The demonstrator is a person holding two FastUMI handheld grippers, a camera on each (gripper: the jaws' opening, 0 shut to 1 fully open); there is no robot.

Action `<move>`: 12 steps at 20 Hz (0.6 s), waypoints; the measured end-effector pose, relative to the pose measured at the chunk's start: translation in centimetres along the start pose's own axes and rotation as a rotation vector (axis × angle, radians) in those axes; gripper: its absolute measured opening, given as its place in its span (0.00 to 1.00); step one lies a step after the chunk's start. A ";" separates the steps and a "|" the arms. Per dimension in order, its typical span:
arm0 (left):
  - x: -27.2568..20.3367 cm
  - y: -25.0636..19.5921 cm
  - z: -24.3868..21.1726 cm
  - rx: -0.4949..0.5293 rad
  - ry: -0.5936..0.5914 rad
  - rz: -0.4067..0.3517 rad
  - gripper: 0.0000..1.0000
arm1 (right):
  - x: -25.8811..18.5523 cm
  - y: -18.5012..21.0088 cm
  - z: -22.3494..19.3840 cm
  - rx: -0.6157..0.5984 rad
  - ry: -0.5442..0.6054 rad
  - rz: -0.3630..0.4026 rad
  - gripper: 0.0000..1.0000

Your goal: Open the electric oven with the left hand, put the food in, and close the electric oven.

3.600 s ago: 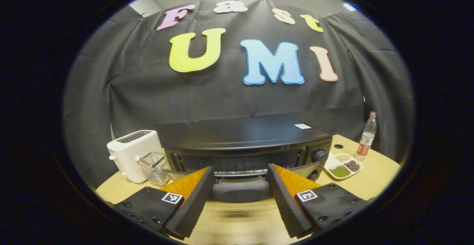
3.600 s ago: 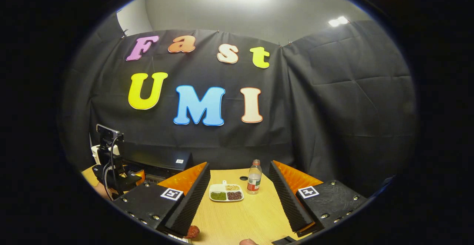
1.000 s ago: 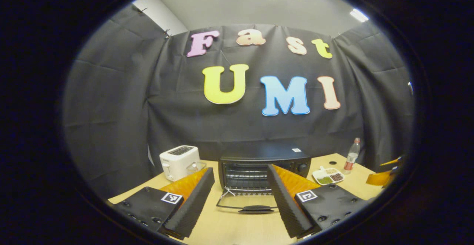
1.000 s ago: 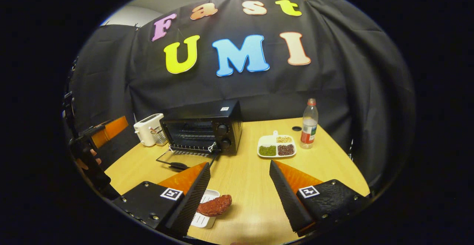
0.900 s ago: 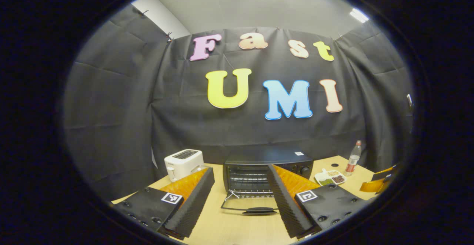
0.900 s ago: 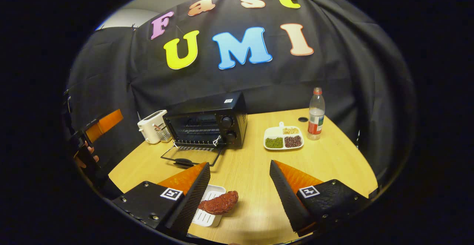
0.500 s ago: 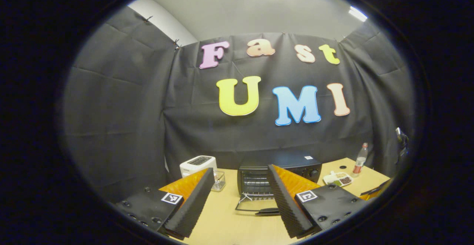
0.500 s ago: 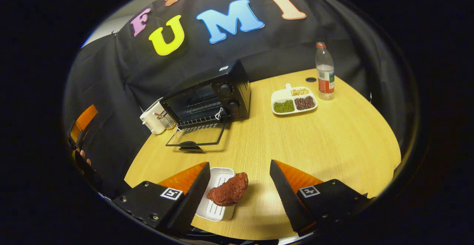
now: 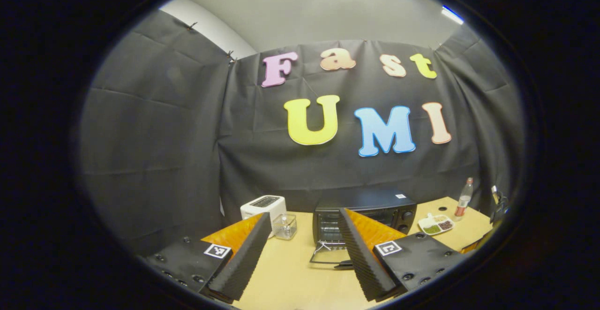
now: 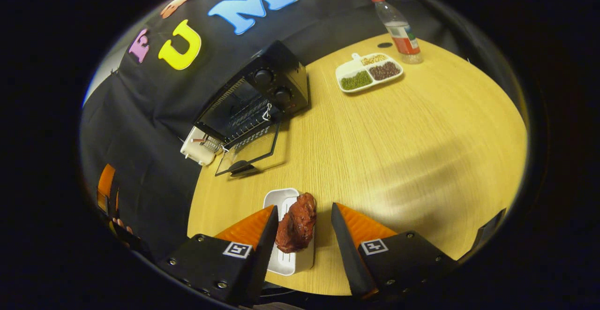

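The left gripper (image 9: 300,258), its ribbed black pads backed in orange, hung spread and empty above the pale wood-grain table (image 9: 290,277). Beyond it, from left to right, sat a white toaster (image 9: 262,207), a small clear container (image 9: 285,227), the boxy black electric oven (image 9: 370,207) with its glass door (image 10: 248,153) folded flat onto the tabletop, a white divided dish (image 9: 436,224) of beans, and a clear bottle (image 9: 464,199) whose red label was too small to read. Nearer the table edge, the lumpy, dark red meat (image 10: 296,223) lay on a ridged white tray (image 10: 281,202). The right gripper (image 10: 300,244) hovered spread either side of the meat, its fingers apparently not pressing. Black cloth walled the booth.
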State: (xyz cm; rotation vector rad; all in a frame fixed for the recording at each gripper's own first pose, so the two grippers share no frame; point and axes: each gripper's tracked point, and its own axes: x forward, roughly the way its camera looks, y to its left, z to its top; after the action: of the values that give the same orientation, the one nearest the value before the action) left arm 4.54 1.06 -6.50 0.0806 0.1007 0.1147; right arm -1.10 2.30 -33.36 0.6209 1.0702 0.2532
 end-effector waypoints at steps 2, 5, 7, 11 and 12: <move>0.0 0.2 -0.3 0.003 0.003 0.005 1.00 | -0.2 0.1 -0.7 0.044 0.023 0.017 0.70; -0.1 0.5 -0.9 -0.009 0.011 0.013 0.99 | 0.8 0.6 -0.7 0.076 0.024 0.041 0.24; 0.0 0.4 -1.3 -0.016 0.022 0.012 0.99 | -0.3 1.1 0.4 0.102 -0.002 0.063 0.14; 0.5 0.1 -1.8 -0.024 0.029 0.004 1.00 | -0.3 1.9 0.5 0.080 -0.011 0.063 0.08; 0.6 0.1 -1.6 -0.023 0.026 0.002 1.00 | -0.5 2.1 0.8 0.080 -0.019 0.060 0.08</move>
State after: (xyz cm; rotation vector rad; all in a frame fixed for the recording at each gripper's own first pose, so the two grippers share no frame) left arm 4.93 1.39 -8.13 0.0559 0.1256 0.1192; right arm -0.46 3.51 -31.47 0.7271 1.0483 0.2572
